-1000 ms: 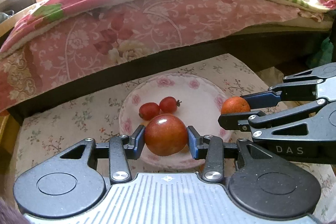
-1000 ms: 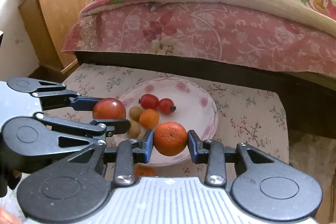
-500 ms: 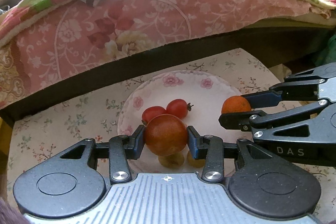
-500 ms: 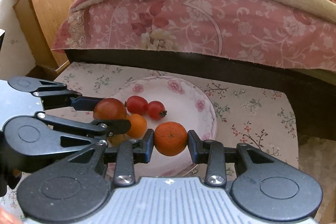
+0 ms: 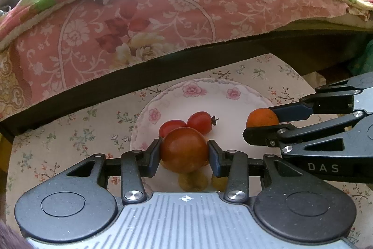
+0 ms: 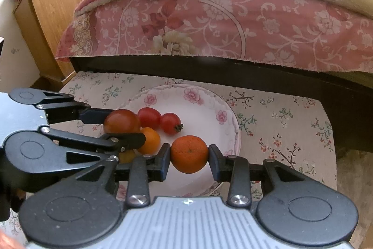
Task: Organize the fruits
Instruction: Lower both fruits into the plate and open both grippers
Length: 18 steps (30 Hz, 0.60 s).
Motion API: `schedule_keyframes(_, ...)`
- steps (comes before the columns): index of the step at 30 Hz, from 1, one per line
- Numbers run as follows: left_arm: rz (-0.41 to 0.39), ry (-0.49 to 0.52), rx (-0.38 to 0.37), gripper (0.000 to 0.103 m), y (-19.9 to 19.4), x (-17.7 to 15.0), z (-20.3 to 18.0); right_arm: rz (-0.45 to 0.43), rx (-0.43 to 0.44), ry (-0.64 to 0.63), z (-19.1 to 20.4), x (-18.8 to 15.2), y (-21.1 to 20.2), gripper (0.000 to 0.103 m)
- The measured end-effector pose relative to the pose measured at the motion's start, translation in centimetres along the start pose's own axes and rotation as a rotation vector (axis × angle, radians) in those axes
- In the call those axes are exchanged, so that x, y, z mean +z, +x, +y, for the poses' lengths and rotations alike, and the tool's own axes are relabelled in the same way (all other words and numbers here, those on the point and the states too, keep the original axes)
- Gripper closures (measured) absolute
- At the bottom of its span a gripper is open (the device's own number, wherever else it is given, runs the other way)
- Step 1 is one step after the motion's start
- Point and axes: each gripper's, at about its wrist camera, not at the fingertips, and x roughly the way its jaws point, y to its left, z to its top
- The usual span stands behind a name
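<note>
Your left gripper (image 5: 184,154) pinches a large red-orange tomato (image 5: 184,149) between its blue pads, low in the centre of the left wrist frame, above the near part of the floral plate (image 5: 209,90). Your right gripper (image 6: 189,158) clamps a mandarin (image 6: 189,154) the same way, held over the plate's near right area. In the plate, two small red tomatoes (image 6: 158,119) lie side by side at centre left, a smaller orange fruit (image 6: 150,140) just in front of them, and yellowish fruits (image 5: 193,180) nearest you, partly hidden. The plate rests on a flowered cloth (image 6: 279,113) beside a bed with a pink spread (image 6: 233,22).
</note>
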Motion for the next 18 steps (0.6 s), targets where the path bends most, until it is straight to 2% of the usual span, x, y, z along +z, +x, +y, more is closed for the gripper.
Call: schedule_keyframes(18,-0.037,-0.011,0.005,0.046,-0.55,0.32,0.09,-0.030,-0.013,0.023,-0.38,0.47,-0.37,0.065)
